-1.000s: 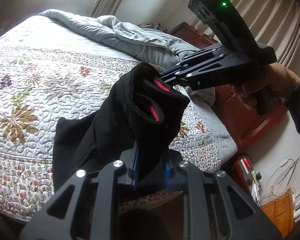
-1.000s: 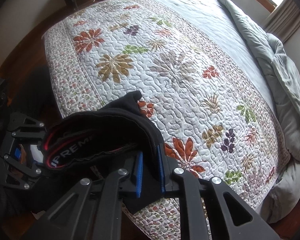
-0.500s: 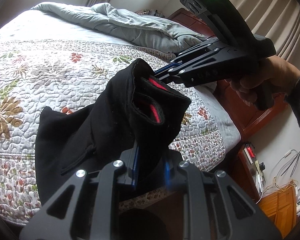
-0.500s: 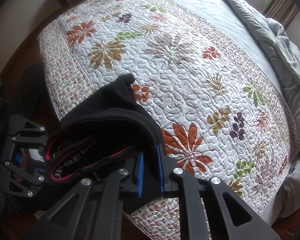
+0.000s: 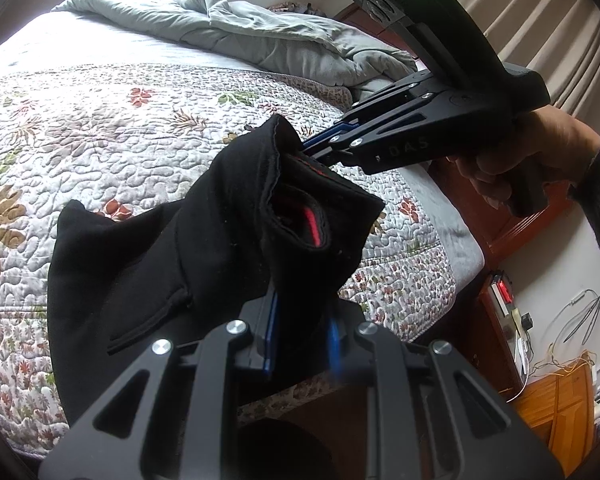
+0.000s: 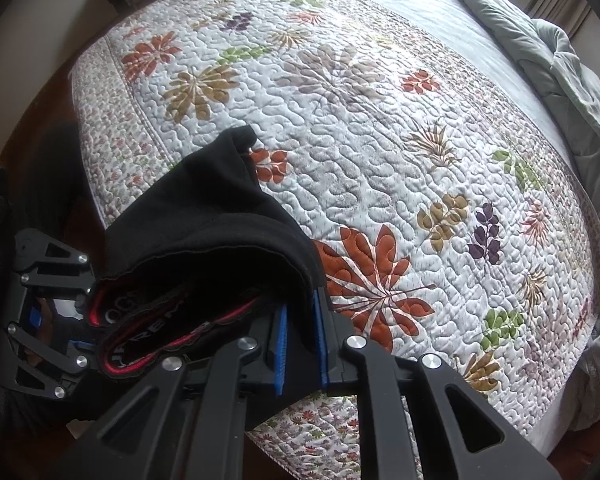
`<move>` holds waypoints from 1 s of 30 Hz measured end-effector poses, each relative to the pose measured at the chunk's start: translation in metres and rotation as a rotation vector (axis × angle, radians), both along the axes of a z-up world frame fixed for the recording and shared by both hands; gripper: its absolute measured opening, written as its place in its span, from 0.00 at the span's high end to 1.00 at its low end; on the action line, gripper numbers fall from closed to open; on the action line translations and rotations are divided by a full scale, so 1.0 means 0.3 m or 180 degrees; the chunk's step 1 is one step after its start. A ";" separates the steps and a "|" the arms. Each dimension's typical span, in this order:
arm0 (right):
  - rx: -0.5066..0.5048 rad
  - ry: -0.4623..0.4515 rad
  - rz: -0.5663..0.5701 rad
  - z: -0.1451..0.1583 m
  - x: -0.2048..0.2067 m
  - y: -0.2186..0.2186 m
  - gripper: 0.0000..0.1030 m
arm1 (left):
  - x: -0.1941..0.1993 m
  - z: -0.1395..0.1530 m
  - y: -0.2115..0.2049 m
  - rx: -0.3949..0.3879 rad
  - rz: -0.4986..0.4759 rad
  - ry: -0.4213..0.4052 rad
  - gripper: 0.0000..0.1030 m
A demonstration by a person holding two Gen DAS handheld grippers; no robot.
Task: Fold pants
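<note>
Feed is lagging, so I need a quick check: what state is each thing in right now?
Left gripper: shut on the black pants.
Right gripper: shut on the black pants.
Black pants: held up by the waistband, bunched, partly draped on the quilt.
Quilt: spread flat on the bed.
Grey comforter: rumpled, pushed to the far side.

Black pants (image 5: 204,256) swallow the right gripper (image 5: 300,151) fingertips in the left view; waistband lettering (image 6: 152,332) folds over itself, unreadable; left gripper (image 6: 76,344) half-buried behind cloth; lower pant legs run out of sight below the quilt (image 6: 380,128) edge
</note>
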State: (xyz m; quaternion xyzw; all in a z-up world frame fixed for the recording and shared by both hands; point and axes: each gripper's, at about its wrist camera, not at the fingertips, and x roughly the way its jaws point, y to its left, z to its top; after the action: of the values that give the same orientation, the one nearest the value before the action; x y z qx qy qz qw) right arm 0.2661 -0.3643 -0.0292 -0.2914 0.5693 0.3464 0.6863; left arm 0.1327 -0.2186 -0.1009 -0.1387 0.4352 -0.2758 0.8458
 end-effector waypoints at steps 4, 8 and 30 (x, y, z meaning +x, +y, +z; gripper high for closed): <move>-0.0008 0.0021 0.0003 -0.029 0.004 -0.016 0.88 | 0.006 -0.021 -0.016 0.0026 -0.0032 0.0031 0.82; 0.0000 0.0044 -0.0003 -0.060 0.007 -0.035 0.88 | 0.015 -0.049 -0.032 0.0046 -0.0066 0.0076 0.82; 0.0169 0.0190 -0.0072 -0.217 0.023 -0.159 0.88 | 0.036 -0.192 -0.144 0.0260 -0.0207 0.0293 0.82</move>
State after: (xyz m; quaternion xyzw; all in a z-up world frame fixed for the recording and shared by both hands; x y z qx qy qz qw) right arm 0.2731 -0.4120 -0.0943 -0.2562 0.5834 0.3621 0.6803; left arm 0.1434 -0.2617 -0.1585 -0.1024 0.4888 -0.2785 0.8204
